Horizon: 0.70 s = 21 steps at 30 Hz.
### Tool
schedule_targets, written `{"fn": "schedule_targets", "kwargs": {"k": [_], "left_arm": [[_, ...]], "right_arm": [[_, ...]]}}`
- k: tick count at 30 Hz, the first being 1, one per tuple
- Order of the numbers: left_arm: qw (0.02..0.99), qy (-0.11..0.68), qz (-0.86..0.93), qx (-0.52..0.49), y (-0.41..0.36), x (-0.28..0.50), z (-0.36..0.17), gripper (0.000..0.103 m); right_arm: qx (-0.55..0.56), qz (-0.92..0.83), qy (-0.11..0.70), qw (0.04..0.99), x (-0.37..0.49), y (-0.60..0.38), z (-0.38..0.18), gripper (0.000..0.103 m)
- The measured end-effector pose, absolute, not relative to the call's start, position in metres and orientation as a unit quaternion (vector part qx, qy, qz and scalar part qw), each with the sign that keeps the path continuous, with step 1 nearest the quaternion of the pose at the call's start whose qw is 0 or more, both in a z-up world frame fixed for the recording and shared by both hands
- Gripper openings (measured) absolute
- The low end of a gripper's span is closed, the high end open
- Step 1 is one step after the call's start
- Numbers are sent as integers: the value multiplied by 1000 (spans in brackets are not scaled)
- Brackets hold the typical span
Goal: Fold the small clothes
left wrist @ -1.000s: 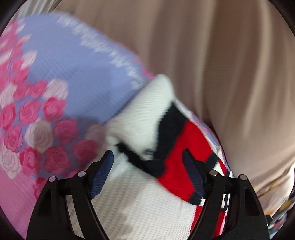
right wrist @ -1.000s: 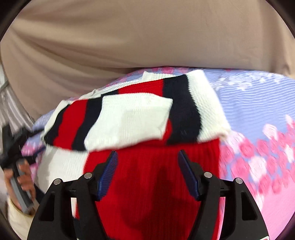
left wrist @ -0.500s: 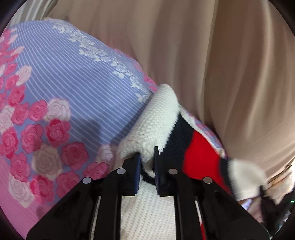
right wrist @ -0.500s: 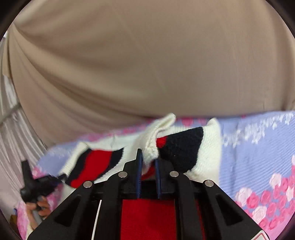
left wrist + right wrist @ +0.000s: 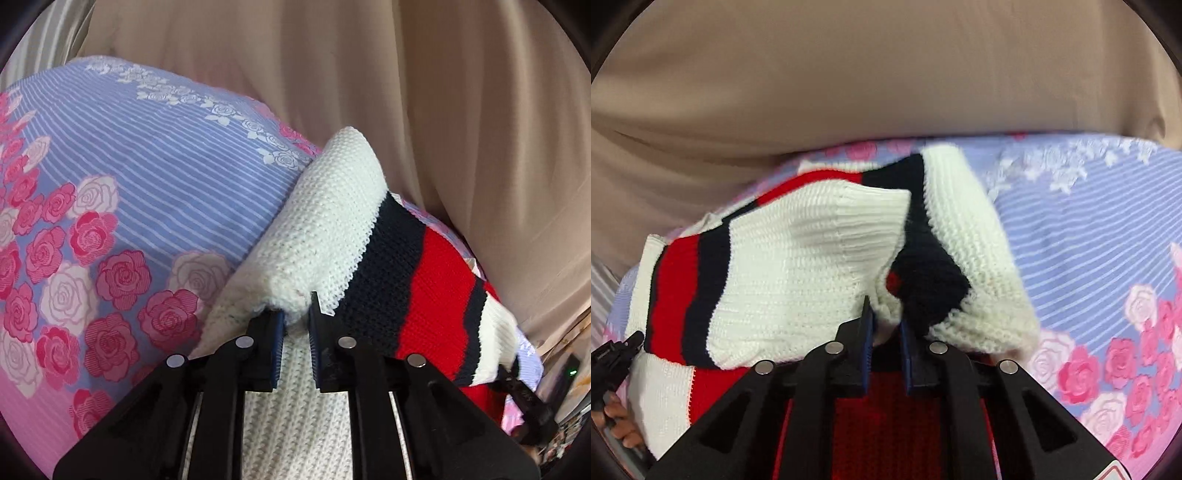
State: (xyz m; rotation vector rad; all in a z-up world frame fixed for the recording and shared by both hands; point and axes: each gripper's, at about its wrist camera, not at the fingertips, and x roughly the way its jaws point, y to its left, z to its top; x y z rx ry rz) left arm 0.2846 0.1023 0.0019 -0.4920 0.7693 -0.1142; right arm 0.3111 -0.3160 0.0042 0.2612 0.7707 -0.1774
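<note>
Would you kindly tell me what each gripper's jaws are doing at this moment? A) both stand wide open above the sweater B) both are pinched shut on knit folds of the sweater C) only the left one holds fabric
B: the left gripper and right gripper each pinch a fold of the striped knit sweater.

Both tongs were wide open over the knitted white, navy and red striped sweater (image 5: 369, 236) one second ago. Now the left tongs (image 5: 296, 321) have closed on a white edge of it, and the right tongs (image 5: 886, 325) have closed on a white fold beside the navy stripe. The pinched edges are now lifted off the flat part of the sweater. In the right view, the white sleeve is bigger and nearer than half a second ago.
</note>
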Motion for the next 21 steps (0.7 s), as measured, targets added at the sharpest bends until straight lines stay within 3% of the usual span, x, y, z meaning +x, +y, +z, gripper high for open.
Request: {"fn": "schedule_targets", "kwargs": {"k": [3, 5, 9, 15, 21], "left_arm": [[896, 367, -56, -244, 98, 269, 3, 13], [895, 366, -56, -249, 92, 266, 5, 13], [897, 363, -52, -248, 101, 269, -4, 13], [885, 356, -65, -293, 115, 268, -10, 14], [891, 354, -55, -277, 113, 266, -8, 13]], "right_arm": [[94, -117, 332, 931, 292, -298, 35, 15], [64, -116, 307, 943, 286, -279, 53, 34], [27, -10, 309, 951, 309, -213, 76, 51], [-51, 74, 372, 924, 405, -97, 48, 52], [-45, 100, 413, 904, 478, -41, 15, 52]]}}
